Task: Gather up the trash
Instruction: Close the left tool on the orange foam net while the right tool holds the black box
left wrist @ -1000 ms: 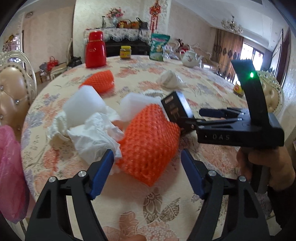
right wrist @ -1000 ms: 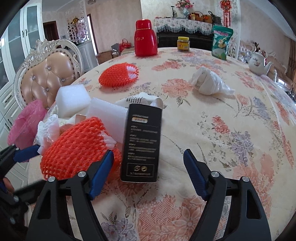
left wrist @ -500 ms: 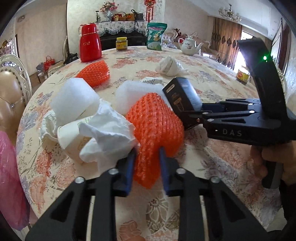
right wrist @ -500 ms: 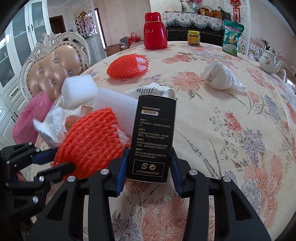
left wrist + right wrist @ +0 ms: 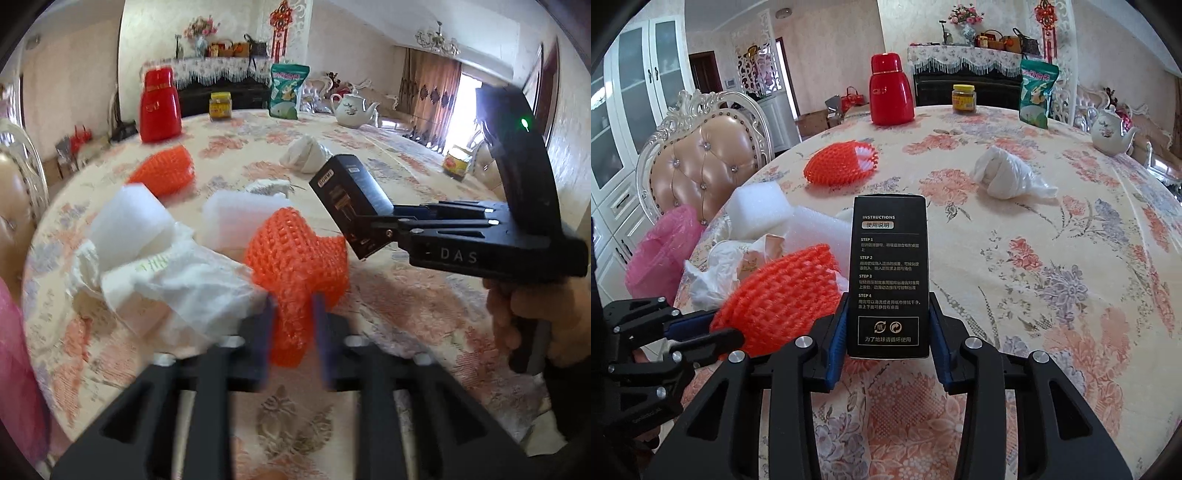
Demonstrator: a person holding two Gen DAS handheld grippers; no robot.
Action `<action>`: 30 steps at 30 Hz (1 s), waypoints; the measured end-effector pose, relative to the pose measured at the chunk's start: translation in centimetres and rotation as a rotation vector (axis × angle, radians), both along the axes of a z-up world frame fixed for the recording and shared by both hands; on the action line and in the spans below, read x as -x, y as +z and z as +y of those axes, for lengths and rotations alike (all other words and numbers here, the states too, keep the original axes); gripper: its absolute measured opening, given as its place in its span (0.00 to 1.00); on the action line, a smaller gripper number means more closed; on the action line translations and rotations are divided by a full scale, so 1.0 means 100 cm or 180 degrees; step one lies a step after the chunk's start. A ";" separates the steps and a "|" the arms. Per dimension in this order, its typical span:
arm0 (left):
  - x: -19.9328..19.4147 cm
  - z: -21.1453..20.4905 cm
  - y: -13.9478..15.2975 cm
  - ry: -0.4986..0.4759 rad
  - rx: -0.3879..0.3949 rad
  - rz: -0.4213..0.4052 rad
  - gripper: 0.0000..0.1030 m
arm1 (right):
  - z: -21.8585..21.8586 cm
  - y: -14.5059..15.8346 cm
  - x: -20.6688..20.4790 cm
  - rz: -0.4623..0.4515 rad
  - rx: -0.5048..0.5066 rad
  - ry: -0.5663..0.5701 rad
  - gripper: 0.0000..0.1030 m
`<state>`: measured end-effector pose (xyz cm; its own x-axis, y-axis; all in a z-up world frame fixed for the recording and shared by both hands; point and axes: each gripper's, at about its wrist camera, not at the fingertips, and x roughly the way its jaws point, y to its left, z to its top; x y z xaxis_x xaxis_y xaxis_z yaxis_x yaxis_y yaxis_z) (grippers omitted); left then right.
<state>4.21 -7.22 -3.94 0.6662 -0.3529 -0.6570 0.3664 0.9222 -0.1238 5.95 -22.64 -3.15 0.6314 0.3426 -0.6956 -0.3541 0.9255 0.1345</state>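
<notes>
Both pairs of tongs have come together since a second ago. Nearest the table [image 5: 1071, 332] edge, the right gripper [image 5: 888, 332] clamps the black instruction box [image 5: 888, 273] upright, lifted. Beside it the left gripper [image 5: 293, 325] has the orange foam net [image 5: 295, 266] between its pads, its jaws opening again. White foam blocks [image 5: 759, 210] and tissue crowd the left rim; the floral cloth lies bare rightward toward the far teapot [image 5: 1112, 129].

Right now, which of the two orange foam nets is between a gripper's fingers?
The near orange net, between the left gripper fingers beside the white tissue; those jaws are opening. The far orange net lies untouched toward the red flask.
</notes>
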 end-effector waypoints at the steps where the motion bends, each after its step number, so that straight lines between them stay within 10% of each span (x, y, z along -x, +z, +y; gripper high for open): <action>1: 0.001 0.000 0.001 0.0015 0.0017 -0.0009 0.75 | -0.001 0.000 0.001 -0.0002 0.0000 -0.0002 0.37; 13: 0.003 -0.014 0.008 0.0041 -0.0152 -0.0195 0.73 | -0.011 0.003 0.008 -0.0056 -0.0009 -0.0046 0.37; 21: -0.027 -0.024 -0.017 0.0116 -0.0488 0.0024 0.46 | -0.017 0.001 0.012 -0.0050 -0.0023 -0.0087 0.37; 24: -0.030 -0.021 -0.016 0.0067 -0.0426 0.0076 0.16 | -0.018 0.002 0.012 -0.0050 -0.0030 -0.0090 0.37; 30: -0.023 -0.008 0.004 0.0040 -0.0113 -0.0067 0.13 | -0.017 0.008 0.017 -0.0113 -0.0032 -0.0082 0.37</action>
